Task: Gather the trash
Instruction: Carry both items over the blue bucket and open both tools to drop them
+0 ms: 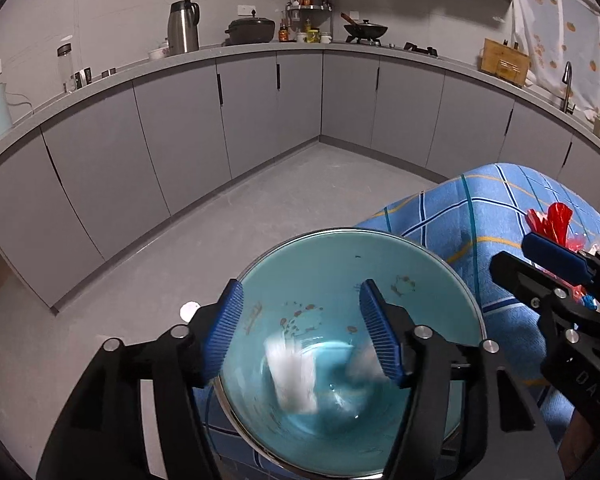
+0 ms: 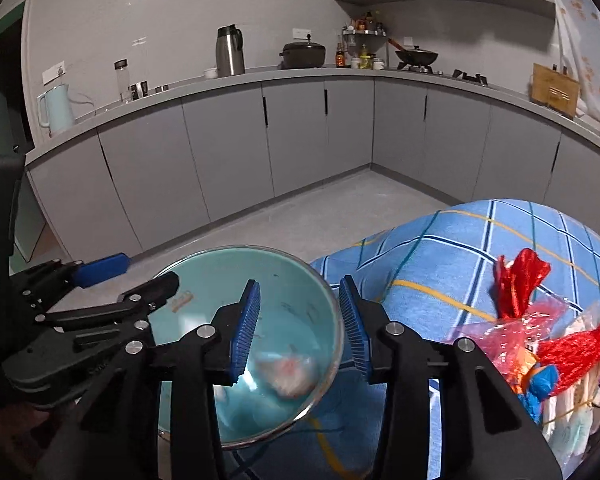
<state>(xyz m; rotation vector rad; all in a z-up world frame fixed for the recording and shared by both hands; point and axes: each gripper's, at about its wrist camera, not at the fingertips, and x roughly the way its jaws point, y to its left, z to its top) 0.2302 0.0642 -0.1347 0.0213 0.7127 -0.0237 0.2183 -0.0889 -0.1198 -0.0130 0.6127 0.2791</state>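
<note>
A round teal bin (image 1: 332,276) with a metal rim stands at the edge of a table under a blue checked cloth (image 1: 472,208). White crumpled paper (image 1: 292,376) lies blurred inside it. My left gripper (image 1: 304,328) is open and empty right above the bin's mouth. In the right wrist view the bin (image 2: 228,280) holds a pale pink and white wad (image 2: 288,372). My right gripper (image 2: 300,328) is open and empty over the bin's right rim. A heap of wrappers with red mesh (image 2: 540,344) lies on the cloth to the right.
Grey floor (image 1: 260,208) lies beyond the table, ringed by grey cabinets (image 1: 180,128) and a worktop with a kettle (image 2: 56,108), a steel flask (image 1: 184,26), pots and a stove. A small white scrap (image 1: 190,311) lies on the floor near the bin.
</note>
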